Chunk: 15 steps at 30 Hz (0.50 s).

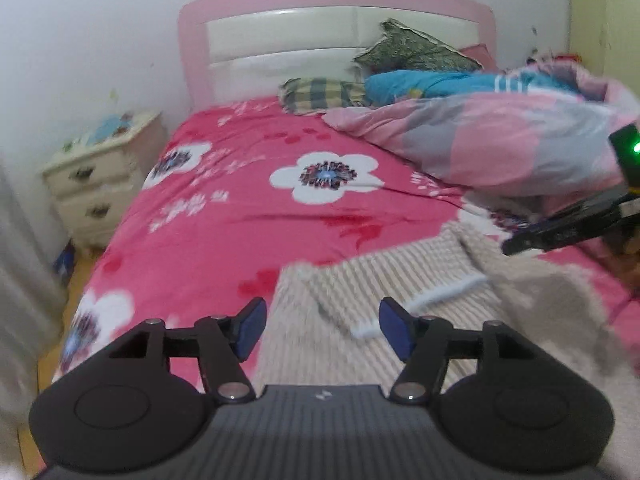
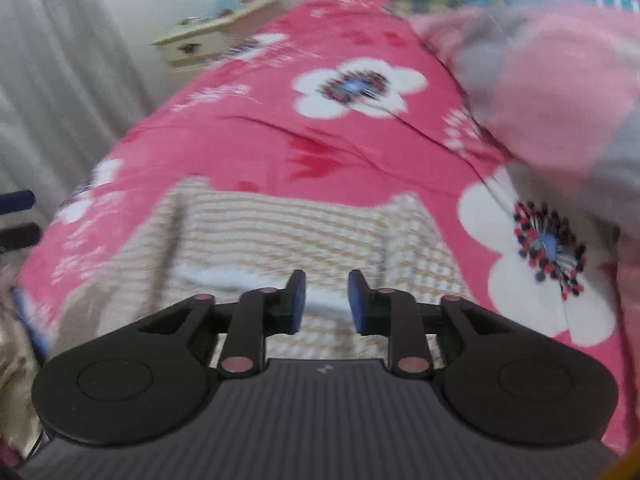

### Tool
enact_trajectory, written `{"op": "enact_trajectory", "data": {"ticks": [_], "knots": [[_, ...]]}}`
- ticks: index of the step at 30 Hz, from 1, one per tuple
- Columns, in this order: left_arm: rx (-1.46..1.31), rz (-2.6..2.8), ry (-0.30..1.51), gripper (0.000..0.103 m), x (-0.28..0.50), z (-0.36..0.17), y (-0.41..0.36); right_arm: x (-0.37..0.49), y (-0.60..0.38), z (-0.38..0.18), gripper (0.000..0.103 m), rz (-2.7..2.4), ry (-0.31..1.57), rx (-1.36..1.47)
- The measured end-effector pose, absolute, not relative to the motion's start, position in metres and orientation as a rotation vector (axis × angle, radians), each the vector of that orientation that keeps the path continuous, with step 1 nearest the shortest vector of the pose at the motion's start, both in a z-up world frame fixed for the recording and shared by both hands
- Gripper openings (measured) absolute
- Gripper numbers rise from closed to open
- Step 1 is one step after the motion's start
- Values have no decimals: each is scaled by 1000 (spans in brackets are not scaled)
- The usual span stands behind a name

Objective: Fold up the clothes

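Note:
A beige ribbed knit garment [image 1: 360, 280] with a white trim lies spread on the pink flowered bedsheet [image 1: 240, 200], at the near end of the bed. My left gripper [image 1: 323, 320] hangs above the garment's left part, open, with nothing between its blue pads. In the right wrist view the same garment [image 2: 300, 232] lies flat under my right gripper [image 2: 327, 298], whose jaws stand a little apart with no cloth pinched between them. The right gripper's black fingers [image 1: 532, 238] also show at the right edge of the left wrist view, above the garment's far right corner. Both views are blurred.
A heaped pink-and-grey quilt [image 1: 500, 144] fills the bed's right side, with pillows [image 1: 320, 94] and a blue blanket [image 1: 420, 82] by the pink headboard [image 1: 336, 12]. A cream nightstand [image 1: 96, 176] stands left of the bed, and a pale curtain [image 2: 60, 60] hangs further left.

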<state>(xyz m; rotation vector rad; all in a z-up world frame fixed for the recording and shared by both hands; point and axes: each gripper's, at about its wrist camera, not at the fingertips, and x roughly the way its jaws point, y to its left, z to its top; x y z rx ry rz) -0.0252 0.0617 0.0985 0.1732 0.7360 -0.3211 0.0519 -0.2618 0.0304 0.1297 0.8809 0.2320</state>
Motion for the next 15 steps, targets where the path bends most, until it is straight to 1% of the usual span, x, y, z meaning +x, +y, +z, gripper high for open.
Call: {"op": "enact_trajectory", "data": {"ticks": [2, 6, 10, 12, 15], "knots": [[135, -323, 786, 65, -64, 116, 79, 36, -248, 44, 32, 286, 882, 125], [140, -307, 856, 65, -142, 116, 98, 7, -213, 54, 33, 389, 917, 120], [59, -300, 946, 65, -205, 99, 114, -16, -171, 59, 34, 510, 950, 82], [2, -306, 990, 65, -231, 84, 121, -24, -155, 64, 43, 553, 923, 66], [-9, -296, 1057, 65, -251, 50, 119, -27, -135, 60, 44, 602, 946, 89]]}}
